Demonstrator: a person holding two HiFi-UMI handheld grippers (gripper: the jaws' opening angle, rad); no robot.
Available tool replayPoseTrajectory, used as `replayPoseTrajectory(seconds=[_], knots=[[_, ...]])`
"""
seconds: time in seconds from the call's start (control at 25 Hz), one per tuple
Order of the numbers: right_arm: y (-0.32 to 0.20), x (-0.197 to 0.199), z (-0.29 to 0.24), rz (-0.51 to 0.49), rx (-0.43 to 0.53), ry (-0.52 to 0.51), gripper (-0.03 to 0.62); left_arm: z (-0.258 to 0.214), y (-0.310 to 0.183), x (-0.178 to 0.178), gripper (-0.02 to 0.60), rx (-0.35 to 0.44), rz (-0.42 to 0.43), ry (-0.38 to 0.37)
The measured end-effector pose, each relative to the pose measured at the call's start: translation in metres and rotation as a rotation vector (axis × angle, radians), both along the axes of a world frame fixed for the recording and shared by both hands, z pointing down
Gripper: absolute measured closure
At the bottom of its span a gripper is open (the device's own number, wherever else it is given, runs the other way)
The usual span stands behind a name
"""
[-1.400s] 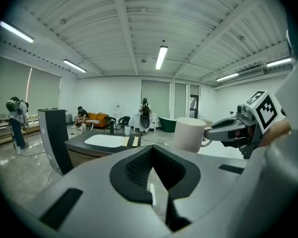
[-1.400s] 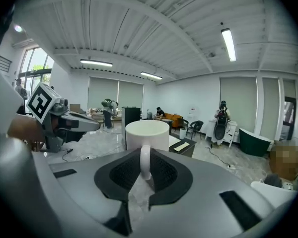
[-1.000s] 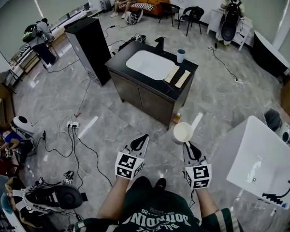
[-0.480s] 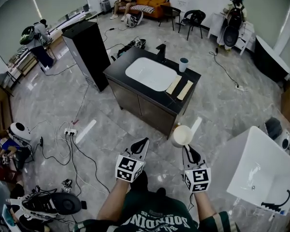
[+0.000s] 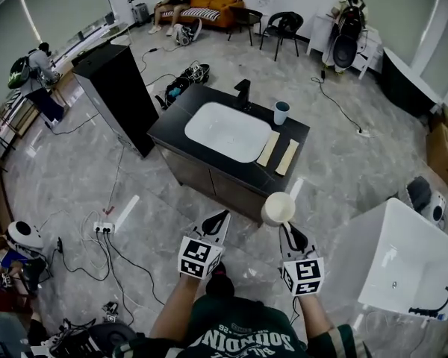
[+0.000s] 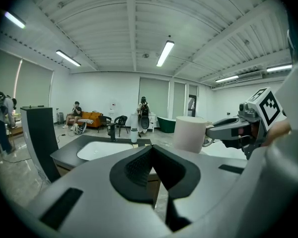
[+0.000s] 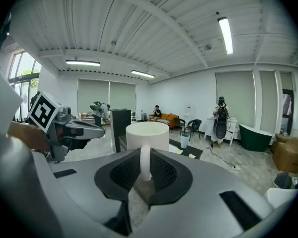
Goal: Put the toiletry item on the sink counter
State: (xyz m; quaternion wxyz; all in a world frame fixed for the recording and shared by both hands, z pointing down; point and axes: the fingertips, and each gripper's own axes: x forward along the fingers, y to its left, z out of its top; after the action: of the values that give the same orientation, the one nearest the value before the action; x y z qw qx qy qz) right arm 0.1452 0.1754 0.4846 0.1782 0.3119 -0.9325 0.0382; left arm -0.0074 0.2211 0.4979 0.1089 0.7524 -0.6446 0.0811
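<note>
A white mug (image 5: pixel 278 208) hangs over the floor just short of the black sink counter (image 5: pixel 170 129). My right gripper (image 5: pixel 288 231) is shut on its handle, which stands upright between the pads (image 7: pixel 145 168) in the right gripper view, with the mug's body (image 7: pixel 147 134) beyond them. My left gripper (image 5: pixel 219 218) is level with it on the left, shut and empty (image 6: pixel 152 155). From the left gripper view the mug (image 6: pixel 189 134) shows at the right. The counter holds a white basin (image 5: pixel 225 131), a black faucet (image 5: pixel 244 93), a pale cup (image 5: pixel 281 112) and two beige strips (image 5: pixel 278 151).
A tall black cabinet (image 5: pixel 118 89) stands left of the counter. A white tub (image 5: pixel 403 263) sits at the right. Cables and a power strip (image 5: pixel 103 228) lie on the floor at the left. Chairs, a sofa and people are far back.
The sink counter has drawn nearer in the head view. Both grippers have travelled forward towards it, the mug still in the right one.
</note>
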Motion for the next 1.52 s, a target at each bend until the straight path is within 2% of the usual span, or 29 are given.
replayPoseTrajectory(seconds=[0.36, 0.6, 1.08, 1.52], knots=[[-0.032, -0.074, 0.005, 0.036, -0.012, 0.012, 0.519, 0.004, -0.036, -0.07, 0.571, 0.0, 0.047, 0.008], [-0.048, -0.106, 0.012, 0.072, -0.018, 0.019, 0.519, 0.013, -0.052, -0.097, 0.571, -0.009, 0.094, 0.02], [-0.109, -0.114, 0.022, 0.179, -0.018, 0.026, 0.519, 0.028, -0.124, -0.109, 0.571, -0.022, 0.184, 0.036], [-0.238, -0.118, 0.031, 0.286, -0.005, 0.027, 0.519, 0.021, -0.262, -0.122, 0.571, -0.036, 0.263, -0.006]])
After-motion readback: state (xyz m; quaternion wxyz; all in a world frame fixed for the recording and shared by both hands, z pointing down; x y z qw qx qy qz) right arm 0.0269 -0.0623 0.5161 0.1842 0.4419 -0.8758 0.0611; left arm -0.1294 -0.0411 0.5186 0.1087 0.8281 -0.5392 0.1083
